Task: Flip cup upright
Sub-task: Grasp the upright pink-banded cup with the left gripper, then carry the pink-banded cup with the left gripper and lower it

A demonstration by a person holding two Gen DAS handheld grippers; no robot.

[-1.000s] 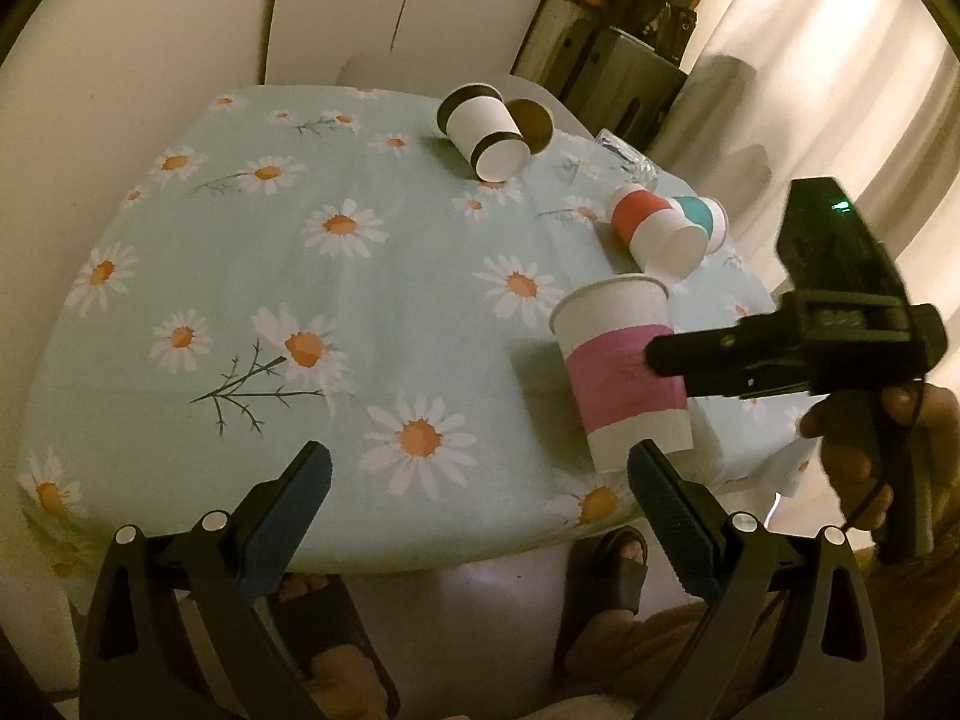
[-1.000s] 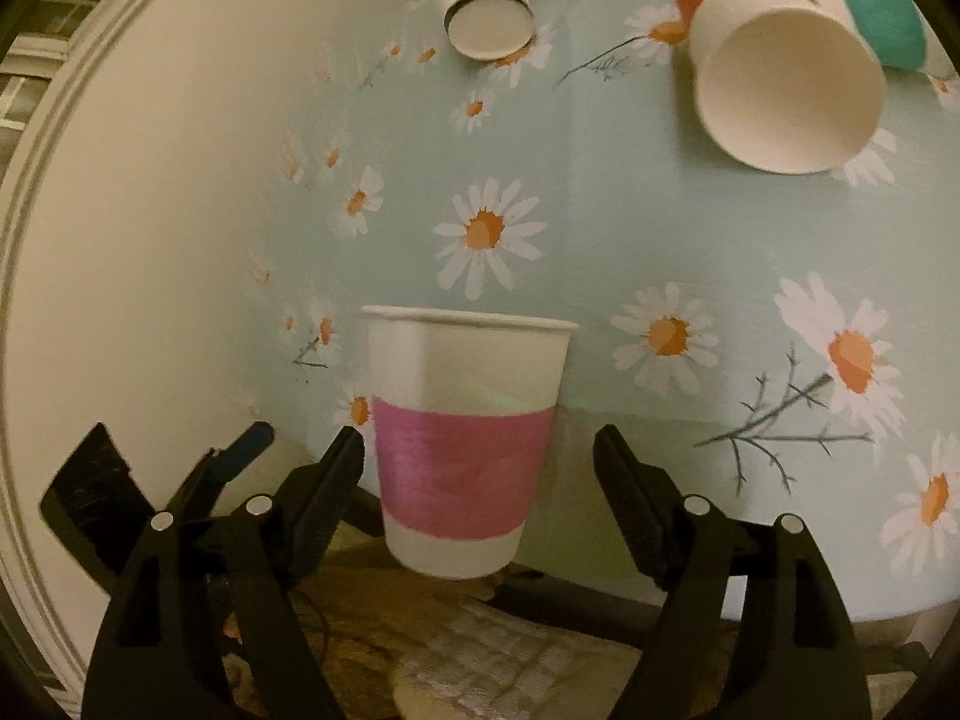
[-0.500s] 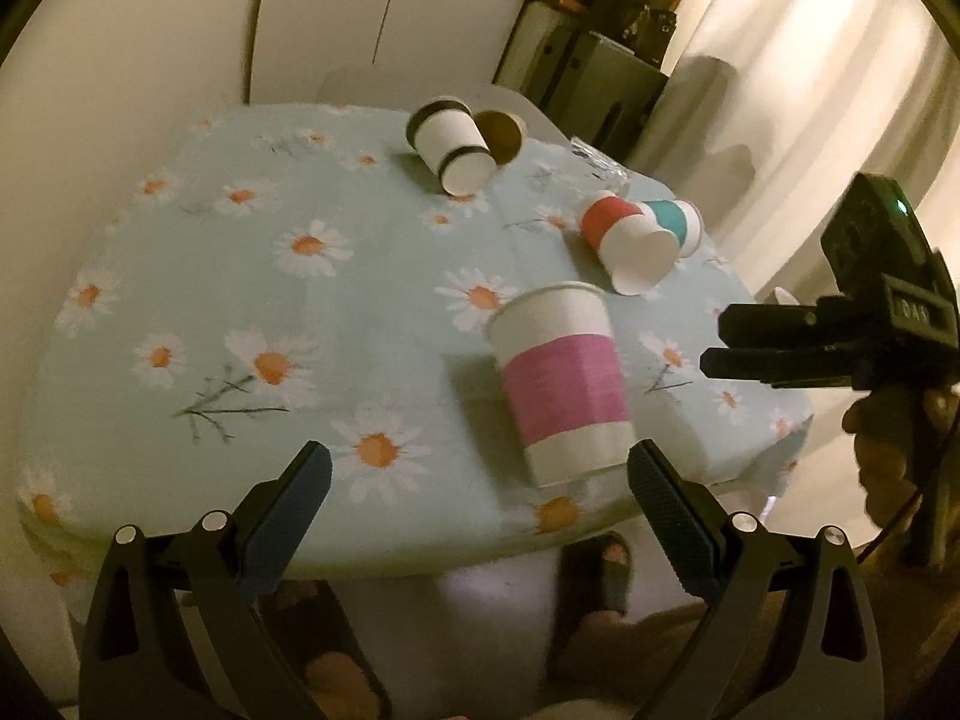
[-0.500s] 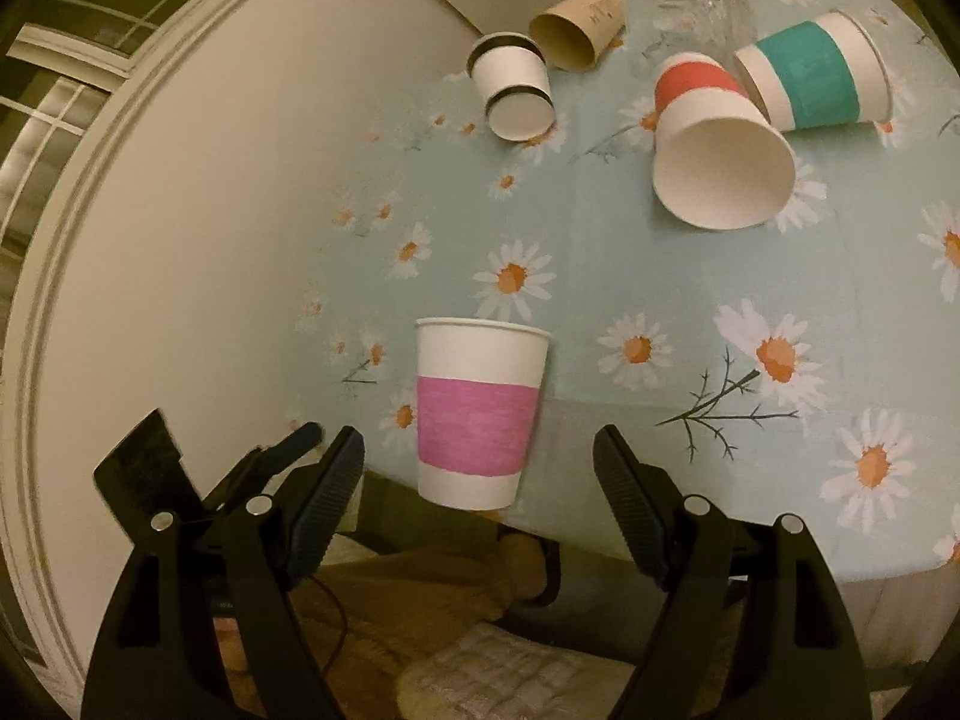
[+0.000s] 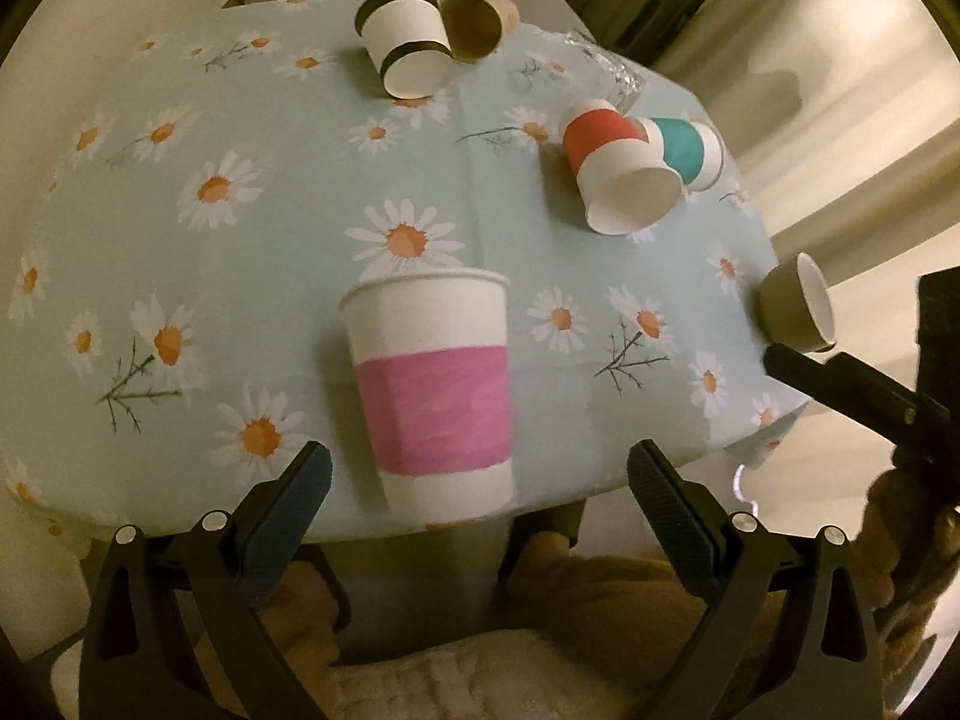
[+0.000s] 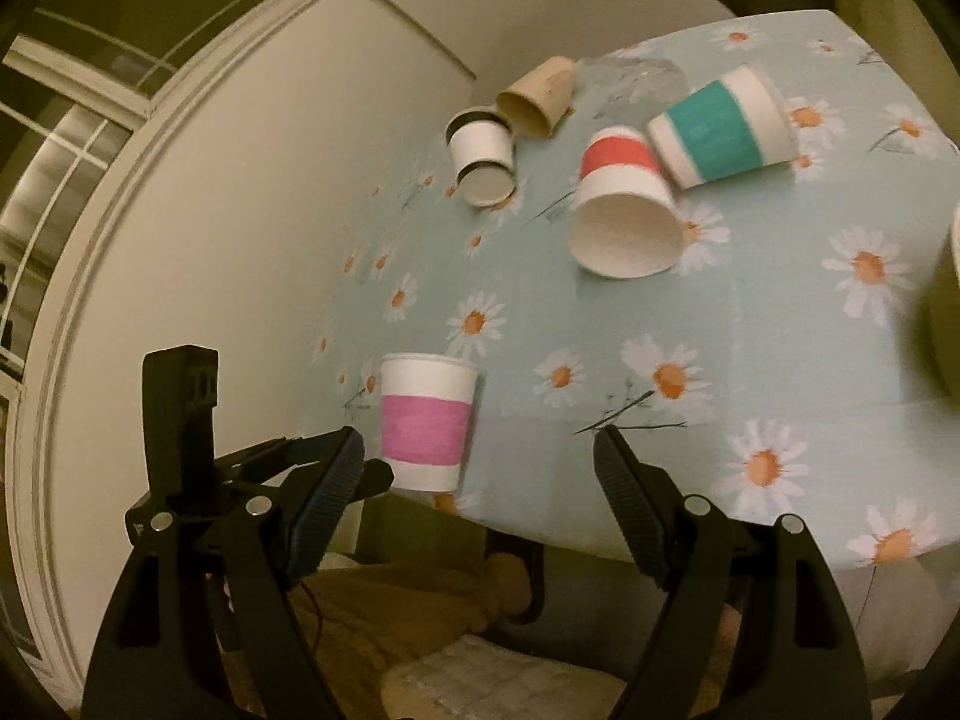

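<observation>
A white paper cup with a pink band (image 5: pixel 433 396) stands upright near the front edge of the daisy-print table (image 5: pixel 240 276); it also shows in the right wrist view (image 6: pixel 427 420). My left gripper (image 5: pixel 477 486) is open and empty, just in front of the cup, jaws wide to either side of it. My right gripper (image 6: pixel 479 480) is open and empty, pulled back off the table's edge to the cup's right. Its dark body (image 5: pixel 864 390) shows at the right of the left wrist view.
Cups lie on their sides: red-banded (image 5: pixel 621 177), teal-banded (image 5: pixel 687 150), black-banded (image 5: pixel 408 45), plain brown (image 5: pixel 474 24), and a small olive one (image 5: pixel 798 309) at the right edge. A clear plastic cup (image 5: pixel 606 63) lies at the back. The person's lap is below.
My right gripper has backed away from the pink-banded cup, which stays upright on the table. My left gripper has moved in closer and faces the cup.
</observation>
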